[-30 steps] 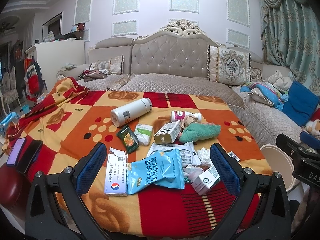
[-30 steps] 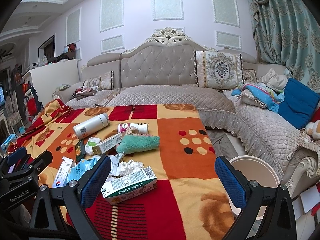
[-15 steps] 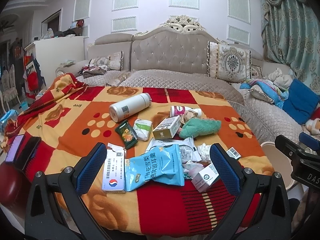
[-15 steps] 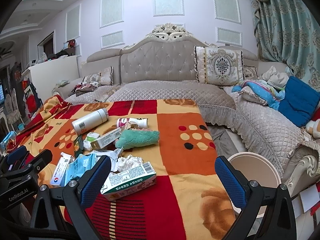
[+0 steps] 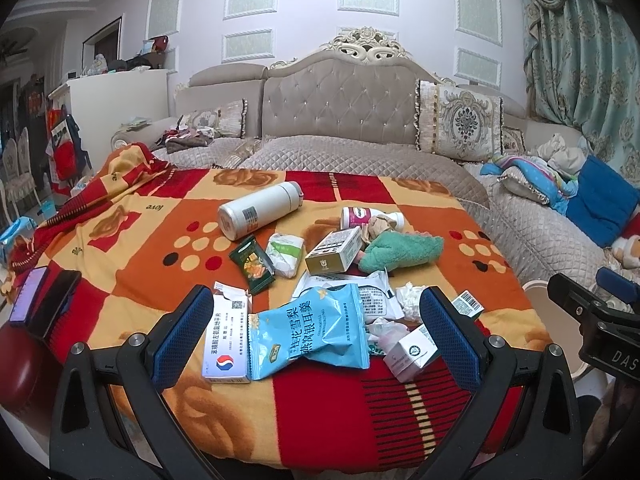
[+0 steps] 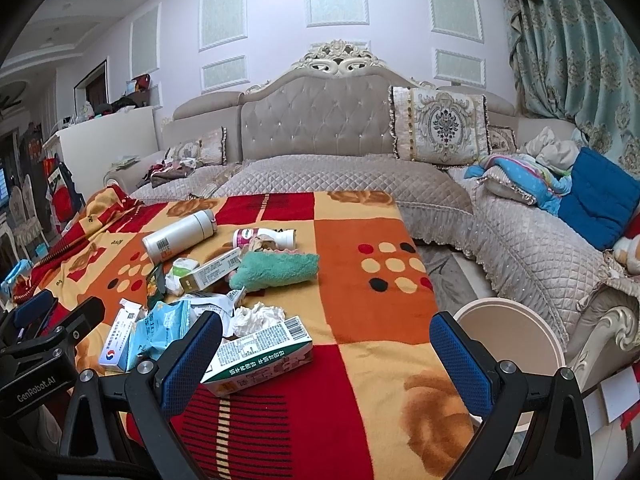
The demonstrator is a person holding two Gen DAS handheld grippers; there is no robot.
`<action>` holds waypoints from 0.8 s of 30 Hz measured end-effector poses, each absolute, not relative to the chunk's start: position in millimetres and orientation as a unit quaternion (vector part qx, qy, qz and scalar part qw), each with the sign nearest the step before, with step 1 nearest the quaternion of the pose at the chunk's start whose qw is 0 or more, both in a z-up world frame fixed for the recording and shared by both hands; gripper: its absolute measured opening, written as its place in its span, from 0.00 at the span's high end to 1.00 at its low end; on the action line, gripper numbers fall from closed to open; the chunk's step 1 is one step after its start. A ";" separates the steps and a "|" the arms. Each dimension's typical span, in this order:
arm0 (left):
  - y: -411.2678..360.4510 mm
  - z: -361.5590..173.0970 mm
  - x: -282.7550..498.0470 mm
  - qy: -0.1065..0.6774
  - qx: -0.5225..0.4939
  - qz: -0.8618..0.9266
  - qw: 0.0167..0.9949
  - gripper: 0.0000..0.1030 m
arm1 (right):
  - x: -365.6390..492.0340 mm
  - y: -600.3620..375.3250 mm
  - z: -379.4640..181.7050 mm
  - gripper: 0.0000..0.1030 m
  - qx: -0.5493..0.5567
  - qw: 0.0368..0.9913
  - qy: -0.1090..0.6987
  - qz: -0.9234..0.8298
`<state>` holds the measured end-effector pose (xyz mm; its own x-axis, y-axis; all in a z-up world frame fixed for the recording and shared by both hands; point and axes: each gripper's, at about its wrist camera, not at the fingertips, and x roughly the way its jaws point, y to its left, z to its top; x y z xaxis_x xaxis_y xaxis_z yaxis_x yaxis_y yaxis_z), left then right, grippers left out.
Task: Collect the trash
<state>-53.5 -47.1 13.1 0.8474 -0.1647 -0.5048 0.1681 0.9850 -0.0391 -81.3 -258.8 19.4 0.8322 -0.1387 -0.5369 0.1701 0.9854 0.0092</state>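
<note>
A red, orange and yellow blanket [image 5: 120, 240] covers the bench, and every piece of trash lies on it. Taking the white thermos bottle [image 5: 260, 215] as landmark: one such bottle lies on its side toward the far end of the pile. Just right of it lies one small bottle with a pink label [image 5: 362, 216], and nearer than that one green towel [image 5: 400, 251], rolled. One blue snack bag [image 5: 310, 330] lies well nearer than the thermos, partly over one white foil pouch [image 5: 372, 292]. There are three cartons: a white medicine box [image 5: 226, 338] touching the bag's left edge, an olive-and-white box [image 5: 334, 251] right of the thermos, and a green-and-white carton [image 6: 260, 356] at the near right of the heap. One dark green sachet [image 5: 253, 265] and one small white packet [image 5: 285, 254] lie just near of the thermos. One crumpled tissue [image 6: 258, 316] sits beside the carton. One round beige bin [image 6: 508, 340] stands on the floor, right of the blanket.

Left tongs [image 5: 316, 338] are spread wide over the blue bag, holding nothing. Right tongs [image 6: 326, 364] are spread too, empty, the carton just by the left finger.
</note>
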 end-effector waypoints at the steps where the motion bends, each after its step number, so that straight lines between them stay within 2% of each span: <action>1: -47.1 13.4 -52.1 0.264 0.003 -0.086 0.961 0.01 | -80.5 -259.2 18.3 0.00 0.032 0.957 0.279 -0.079; 24: -40.7 -3.8 -34.0 0.294 0.004 -0.076 0.953 0.01 | -64.8 -254.7 0.1 0.00 0.028 0.948 0.309 -0.070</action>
<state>-34.0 -40.7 -3.8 0.8158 -0.1427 -0.5604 0.1470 0.9884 -0.0376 -64.8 -254.7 0.1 0.7989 -0.1149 -0.5904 0.1492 0.9888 0.0095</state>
